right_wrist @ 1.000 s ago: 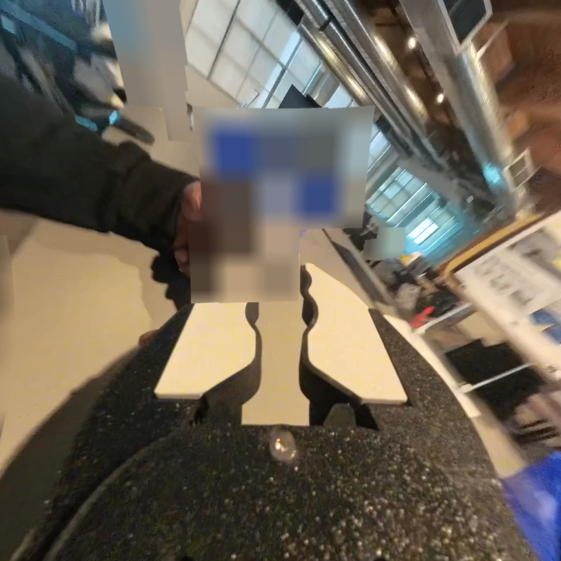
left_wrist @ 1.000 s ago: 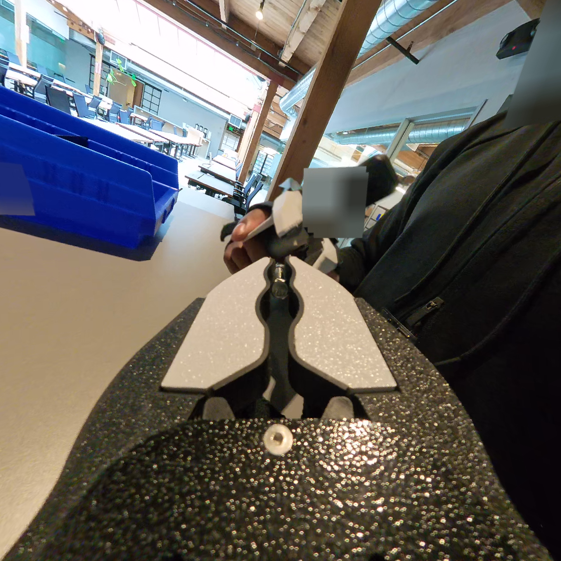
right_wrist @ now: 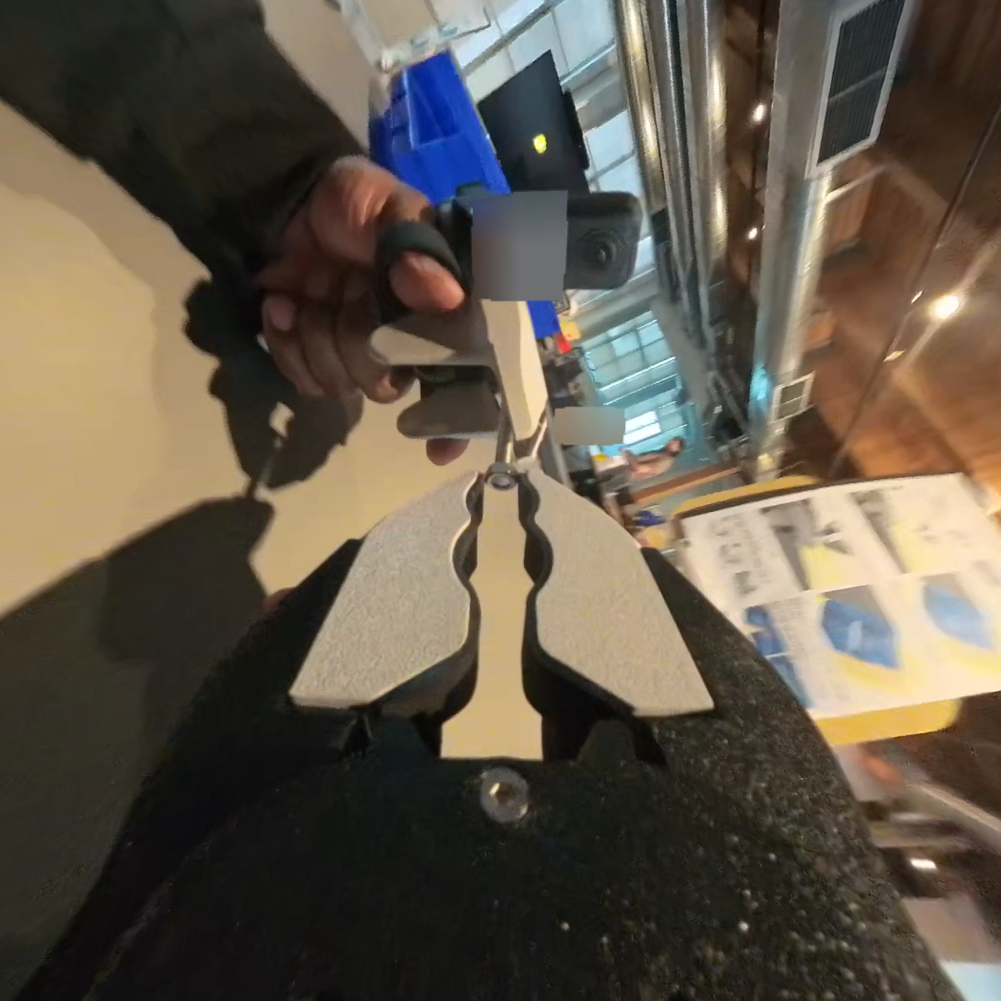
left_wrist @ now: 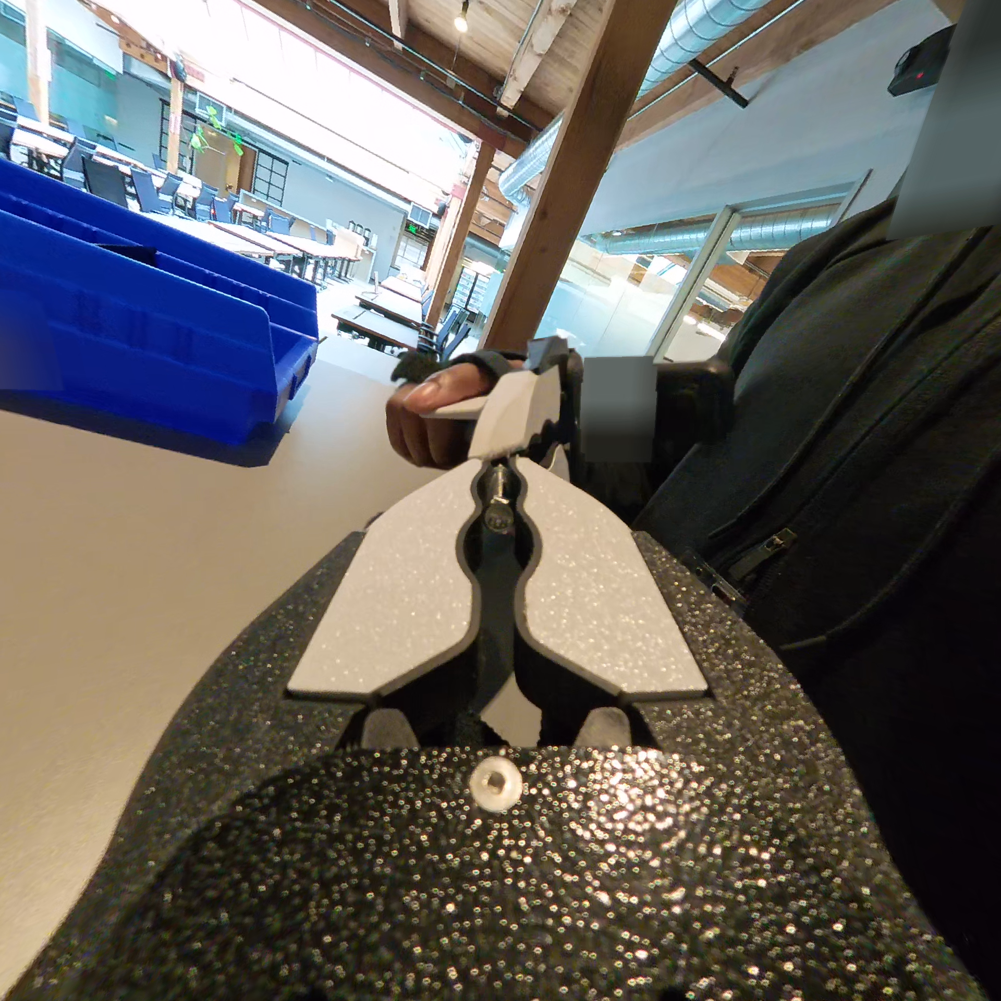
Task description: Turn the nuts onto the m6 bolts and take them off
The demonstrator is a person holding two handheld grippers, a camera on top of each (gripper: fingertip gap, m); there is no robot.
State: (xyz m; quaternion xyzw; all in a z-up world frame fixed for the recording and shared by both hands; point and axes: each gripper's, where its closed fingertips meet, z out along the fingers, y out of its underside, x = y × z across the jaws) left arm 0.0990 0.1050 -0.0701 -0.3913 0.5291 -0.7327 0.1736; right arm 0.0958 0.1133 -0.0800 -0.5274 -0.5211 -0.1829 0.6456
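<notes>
The left tool (left_wrist: 499, 490), two pale grey, gritty-textured fingers with wavy inner edges on a speckled black body, is closed around a small shiny metal bolt (left_wrist: 497, 506), its shaft running forward along the gap between the fingers. Opposite it, the right tool (right_wrist: 499, 479), of the same shape, is nearly closed, pinching a small silver nut (right_wrist: 501, 480) at its tips; the bolt shaft (right_wrist: 505, 441) reaches the nut from the left tool beyond. Both meet in the air above a smooth, matte beige tabletop (left_wrist: 135, 541). A bare hand (right_wrist: 336, 303) grips the far tool's handle. A glossy blue plastic bin (left_wrist: 141, 336) sits on the tabletop, well apart.
</notes>
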